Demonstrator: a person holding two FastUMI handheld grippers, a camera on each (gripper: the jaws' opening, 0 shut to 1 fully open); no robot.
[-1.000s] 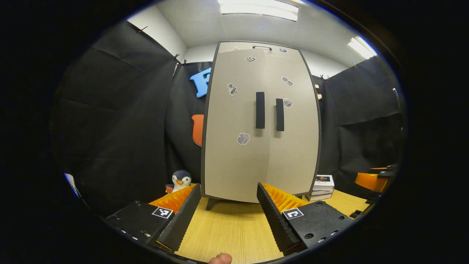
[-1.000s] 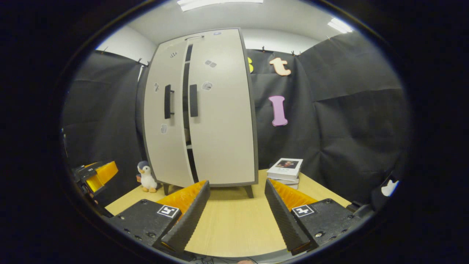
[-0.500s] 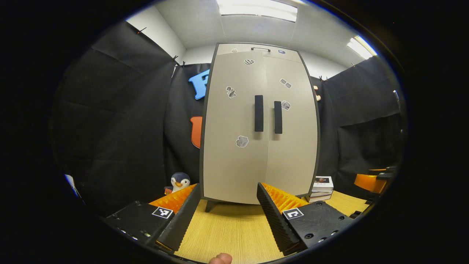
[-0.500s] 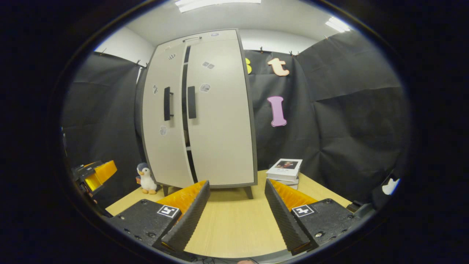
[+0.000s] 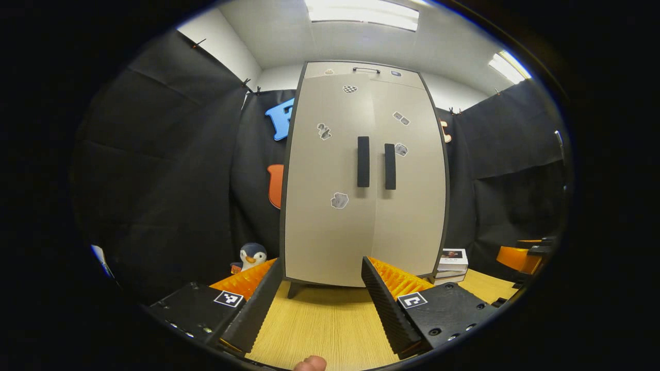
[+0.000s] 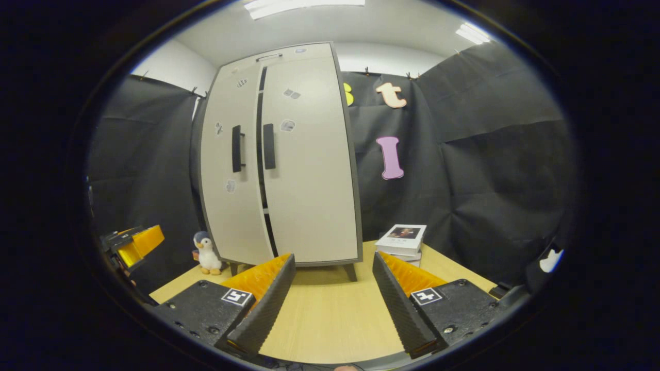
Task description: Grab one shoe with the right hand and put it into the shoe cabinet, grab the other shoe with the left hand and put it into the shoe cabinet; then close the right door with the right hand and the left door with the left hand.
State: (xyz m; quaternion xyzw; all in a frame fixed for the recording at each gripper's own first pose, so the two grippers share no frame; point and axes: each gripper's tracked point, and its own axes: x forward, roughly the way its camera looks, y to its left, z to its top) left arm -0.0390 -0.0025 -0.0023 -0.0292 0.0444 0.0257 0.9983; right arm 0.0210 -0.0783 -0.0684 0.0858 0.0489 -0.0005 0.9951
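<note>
A wooden table (image 6: pixel 330 314) carries the shoe cabinet (image 6: pixel 281 170), stacked books (image 6: pixel 402 239) and a toy penguin (image 6: pixel 208 252).

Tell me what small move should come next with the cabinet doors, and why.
Probably bring the left claw forward and nudge the left door flush. In the right gripper view a dark gap runs between it and the right door, so the shoe cabinet looks not quite shut. Both claws are open, empty and back from the doors.

One shoe cabinet (image 5: pixel 361 206) with two doors and two handles, one plush penguin (image 5: pixel 252 255), one stack of books (image 6: pixel 402 239), one desk (image 6: pixel 330 314).
</note>
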